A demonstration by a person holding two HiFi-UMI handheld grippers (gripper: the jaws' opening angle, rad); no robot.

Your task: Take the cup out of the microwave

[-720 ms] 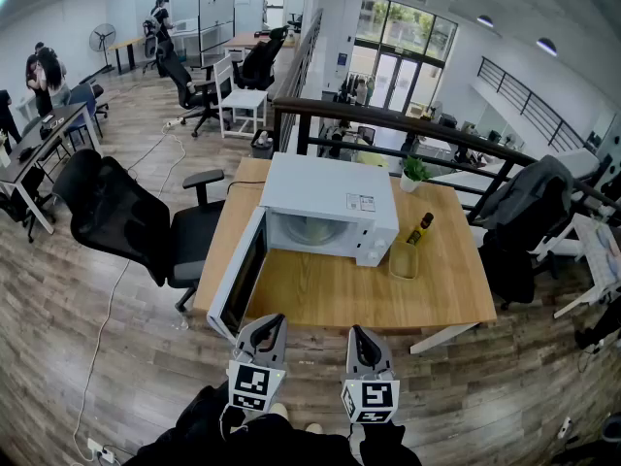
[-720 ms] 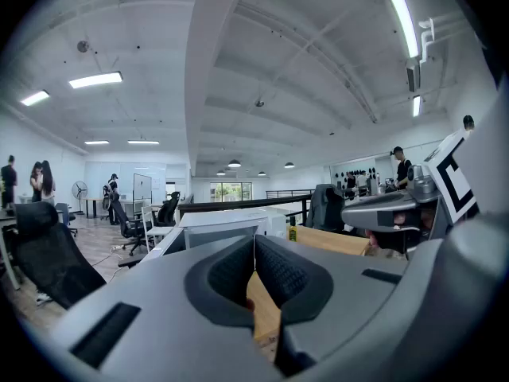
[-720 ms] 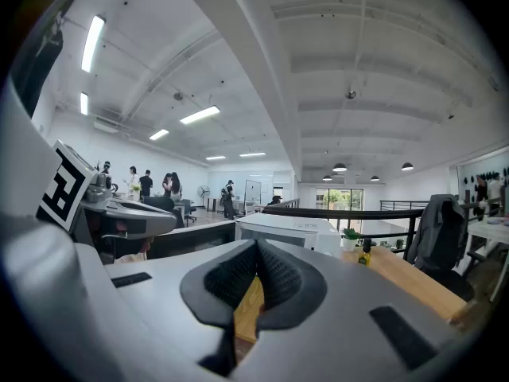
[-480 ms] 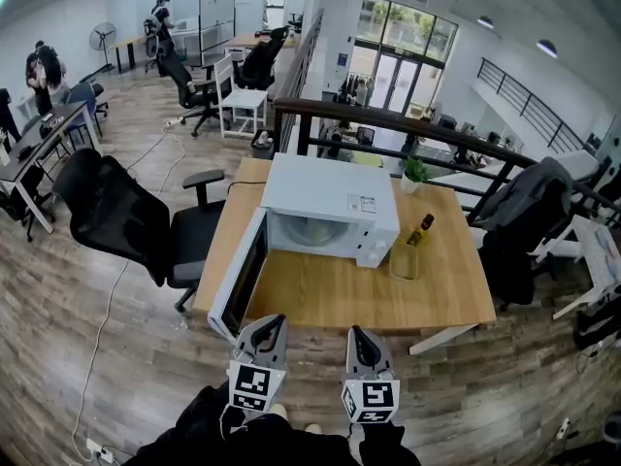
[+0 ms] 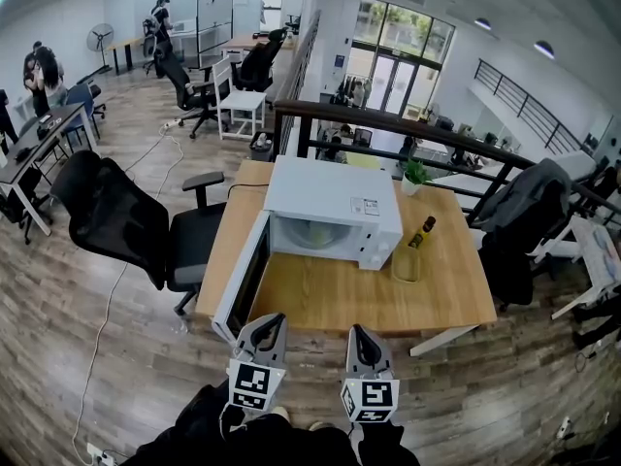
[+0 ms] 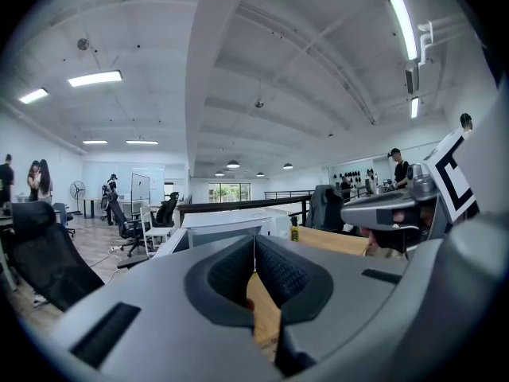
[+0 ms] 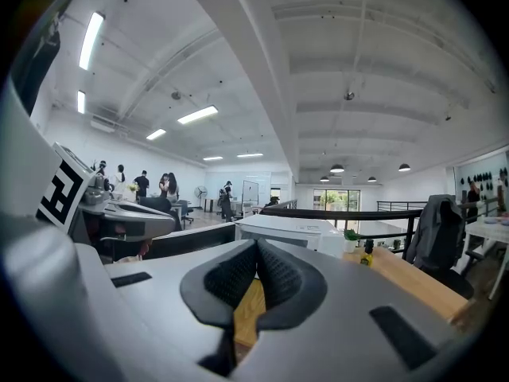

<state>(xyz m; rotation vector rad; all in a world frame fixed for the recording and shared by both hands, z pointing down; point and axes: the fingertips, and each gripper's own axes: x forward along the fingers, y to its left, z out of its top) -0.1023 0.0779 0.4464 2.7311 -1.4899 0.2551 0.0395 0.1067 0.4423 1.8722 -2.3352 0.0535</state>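
A: Anything changed? Table (image 5: 330,304), microwave (image 5: 330,197) and its open door (image 5: 243,280) have barely shifted in view.

B: Left gripper (image 5: 272,323) and right gripper (image 5: 359,330) are closed, empty and short of the table. The cup (image 5: 312,233) is probably that pale shape inside the microwave. Reach not begun.

White microwave (image 5: 332,197), upright on the wooden table (image 5: 427,304), sits at about 11 o'clock from the table's centre. Its cavity faces 6 o'clock. The door (image 5: 243,278) is wide open, hinged on the left and swung out toward 7 o'clock, reaching the table's front-left corner. Inside the cavity, low and centred, is a pale rounded shape (image 5: 312,233). Cup or turntable, can't tell.
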